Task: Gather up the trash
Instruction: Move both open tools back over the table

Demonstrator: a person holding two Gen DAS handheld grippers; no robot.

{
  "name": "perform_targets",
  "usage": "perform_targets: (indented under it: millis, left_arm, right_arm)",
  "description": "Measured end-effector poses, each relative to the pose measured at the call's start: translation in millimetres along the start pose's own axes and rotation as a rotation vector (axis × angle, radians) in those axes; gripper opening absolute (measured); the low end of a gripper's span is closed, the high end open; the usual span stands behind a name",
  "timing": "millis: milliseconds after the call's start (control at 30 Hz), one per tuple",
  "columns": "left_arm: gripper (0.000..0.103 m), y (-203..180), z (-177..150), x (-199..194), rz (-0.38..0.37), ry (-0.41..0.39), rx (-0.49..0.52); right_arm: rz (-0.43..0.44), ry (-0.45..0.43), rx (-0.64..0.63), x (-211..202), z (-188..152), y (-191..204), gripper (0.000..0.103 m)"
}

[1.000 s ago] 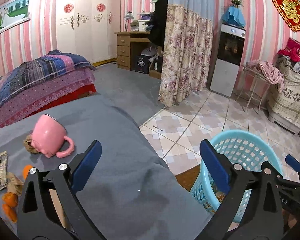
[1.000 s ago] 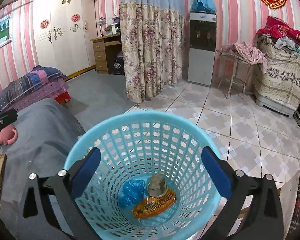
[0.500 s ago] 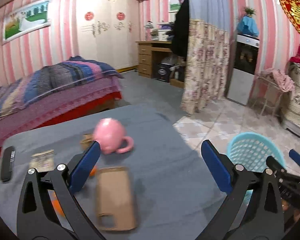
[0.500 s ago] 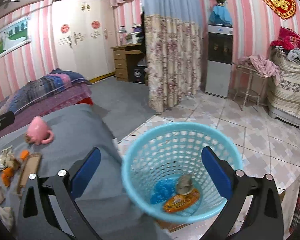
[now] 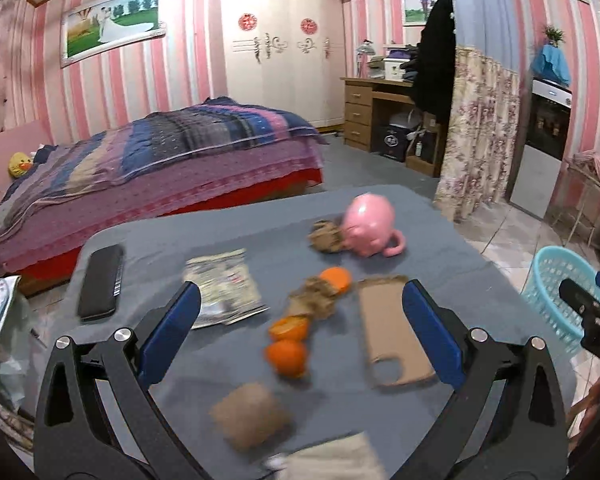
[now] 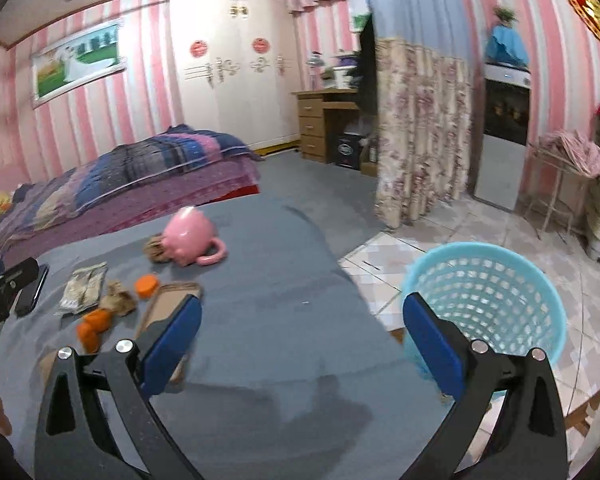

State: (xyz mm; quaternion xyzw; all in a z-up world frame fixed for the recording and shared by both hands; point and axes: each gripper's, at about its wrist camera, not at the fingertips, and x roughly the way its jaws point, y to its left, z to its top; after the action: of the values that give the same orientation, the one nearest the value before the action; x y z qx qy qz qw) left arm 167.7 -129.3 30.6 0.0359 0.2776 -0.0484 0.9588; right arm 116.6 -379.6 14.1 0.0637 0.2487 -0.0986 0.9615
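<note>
The left gripper (image 5: 300, 328), spread wide and empty, has swung away from the basket (image 5: 556, 292) to hover over the worktop (image 5: 440, 240) litter; a second ago it faced the worktop's right edge. Below it lie three orange peel pieces (image 5: 286, 354), one silver wrapper (image 5: 224, 284), two crumpled brown papers (image 5: 312, 300). The right gripper (image 6: 300, 340), also wide and empty, has lifted back from above the basket, now on the floor off the right edge.
</note>
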Motion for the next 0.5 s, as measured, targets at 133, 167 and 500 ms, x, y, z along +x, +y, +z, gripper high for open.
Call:
perform_targets:
  millis: [133,167,500]
  left_arm:
    - [0.097,40,-16,-6,0.046,0.041,-0.017]
    - [0.097,48,-20,-5,0.048,0.061,-0.023]
    - [0.097,105,-82,-5,0.082,0.127,-0.034]
  right_arm:
    - [0.024,-0.005,-0.062,-3,-11,31,0.099]
    - [0.040,0.004,-0.080,-2,-16,40,0.099]
    - [0.140,0.135,-0.152,2,-70,106,0.099]
